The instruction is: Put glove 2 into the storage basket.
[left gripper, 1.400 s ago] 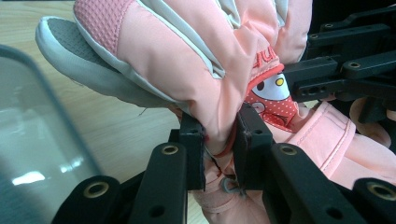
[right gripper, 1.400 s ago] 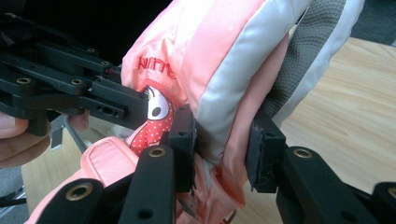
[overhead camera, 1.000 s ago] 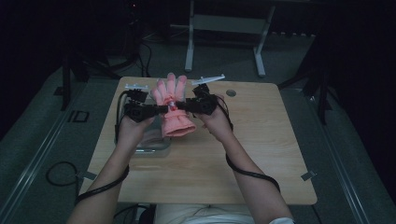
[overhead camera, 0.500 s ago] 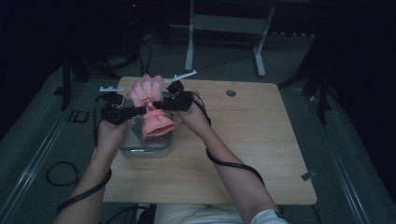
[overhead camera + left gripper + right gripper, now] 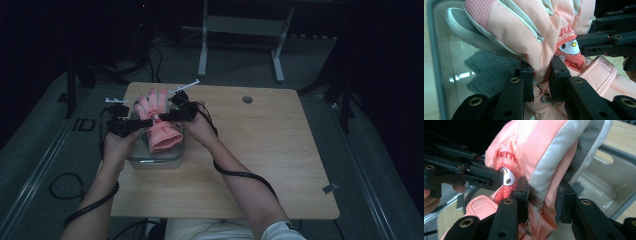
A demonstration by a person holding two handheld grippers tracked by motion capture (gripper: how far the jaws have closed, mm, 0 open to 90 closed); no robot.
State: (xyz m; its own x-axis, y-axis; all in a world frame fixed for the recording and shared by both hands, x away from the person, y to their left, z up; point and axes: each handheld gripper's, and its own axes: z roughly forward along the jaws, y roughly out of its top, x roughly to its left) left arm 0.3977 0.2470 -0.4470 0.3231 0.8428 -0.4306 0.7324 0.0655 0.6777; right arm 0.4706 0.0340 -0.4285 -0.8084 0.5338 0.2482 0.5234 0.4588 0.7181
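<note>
Glove above container at table's left edge

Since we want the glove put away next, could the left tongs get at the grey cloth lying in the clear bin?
Probably not: the left tongs are shut on the pink padded glove, which hangs over the grey cloth in the clear plastic bin.

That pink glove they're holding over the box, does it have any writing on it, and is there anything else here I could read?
Pink glove: red stitched lettering above a cartoon-face patch; partly hidden by folds and the jaws in both gripper views, too incomplete to read.
Floor left of the table: a marking that looks like "ID", faint.
Clear box: no writing visible.
</note>
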